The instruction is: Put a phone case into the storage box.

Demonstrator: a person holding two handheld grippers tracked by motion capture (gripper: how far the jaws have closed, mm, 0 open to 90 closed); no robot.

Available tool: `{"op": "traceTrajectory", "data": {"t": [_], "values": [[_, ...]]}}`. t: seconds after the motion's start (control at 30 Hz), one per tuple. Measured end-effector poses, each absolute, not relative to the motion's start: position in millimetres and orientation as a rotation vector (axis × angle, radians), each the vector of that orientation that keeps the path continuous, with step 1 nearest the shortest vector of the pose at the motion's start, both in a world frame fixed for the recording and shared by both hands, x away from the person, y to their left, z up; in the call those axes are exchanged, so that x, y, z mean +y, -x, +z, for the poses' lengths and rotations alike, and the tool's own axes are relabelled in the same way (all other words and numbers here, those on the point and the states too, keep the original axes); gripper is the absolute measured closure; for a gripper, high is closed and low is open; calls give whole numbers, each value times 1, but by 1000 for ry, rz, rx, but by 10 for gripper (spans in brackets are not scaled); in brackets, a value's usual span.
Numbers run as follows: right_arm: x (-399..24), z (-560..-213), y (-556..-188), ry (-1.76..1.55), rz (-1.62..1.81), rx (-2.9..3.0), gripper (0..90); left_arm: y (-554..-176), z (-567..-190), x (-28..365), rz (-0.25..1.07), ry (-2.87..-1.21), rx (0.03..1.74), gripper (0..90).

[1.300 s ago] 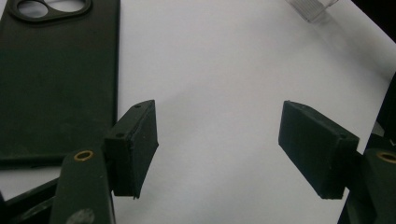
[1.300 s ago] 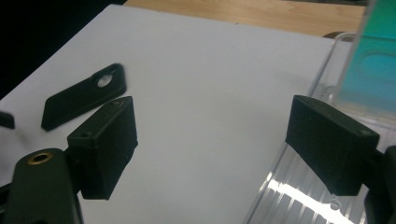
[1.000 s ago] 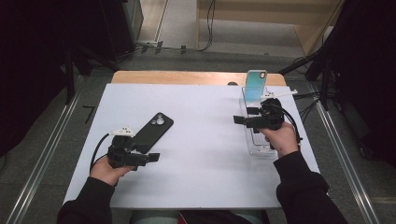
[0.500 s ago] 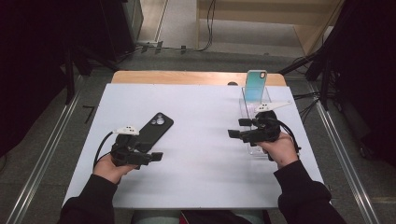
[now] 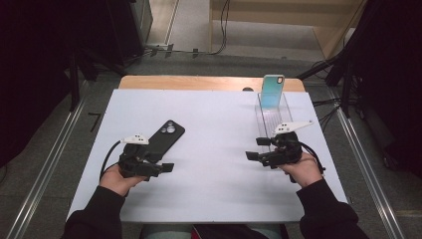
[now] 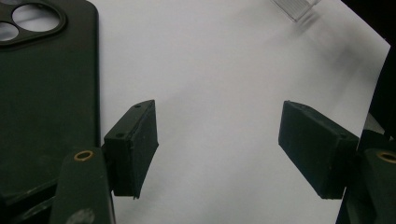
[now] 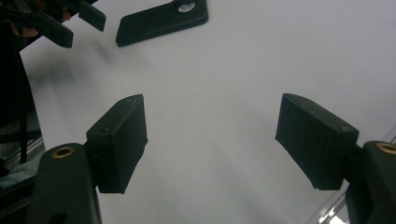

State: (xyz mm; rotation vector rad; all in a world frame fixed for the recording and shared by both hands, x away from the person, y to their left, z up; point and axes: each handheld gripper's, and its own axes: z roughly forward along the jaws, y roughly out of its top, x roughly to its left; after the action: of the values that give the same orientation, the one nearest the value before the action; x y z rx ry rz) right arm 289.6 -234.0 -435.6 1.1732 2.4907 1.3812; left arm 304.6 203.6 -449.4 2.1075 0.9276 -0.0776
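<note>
Left tool (image 5: 160, 167): jaws spread, empty, just beside the black phone (image 5: 162, 139), left-centre of the worktop (image 5: 219, 119).
Right tool (image 5: 255, 149): just been closing, nothing between, near the right edge.

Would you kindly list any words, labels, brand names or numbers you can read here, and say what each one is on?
None can be read. The black phone shows a plain back with camera lenses. The teal phone in the clear stand bears no legible marking. Both grippers look unmarked.

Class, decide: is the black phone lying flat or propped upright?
Flat. The black phone lies camera-side up on the white table, its whole back showing in the high view.
</note>
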Motion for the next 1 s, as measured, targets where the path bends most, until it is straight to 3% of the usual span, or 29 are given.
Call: {"op": "traceTrajectory", "data": {"t": [1.0], "values": [[-248, -469, -246, -1140, 1320, 2584, 227, -304, -446, 210, -35, -2103, 888, 286]]}}
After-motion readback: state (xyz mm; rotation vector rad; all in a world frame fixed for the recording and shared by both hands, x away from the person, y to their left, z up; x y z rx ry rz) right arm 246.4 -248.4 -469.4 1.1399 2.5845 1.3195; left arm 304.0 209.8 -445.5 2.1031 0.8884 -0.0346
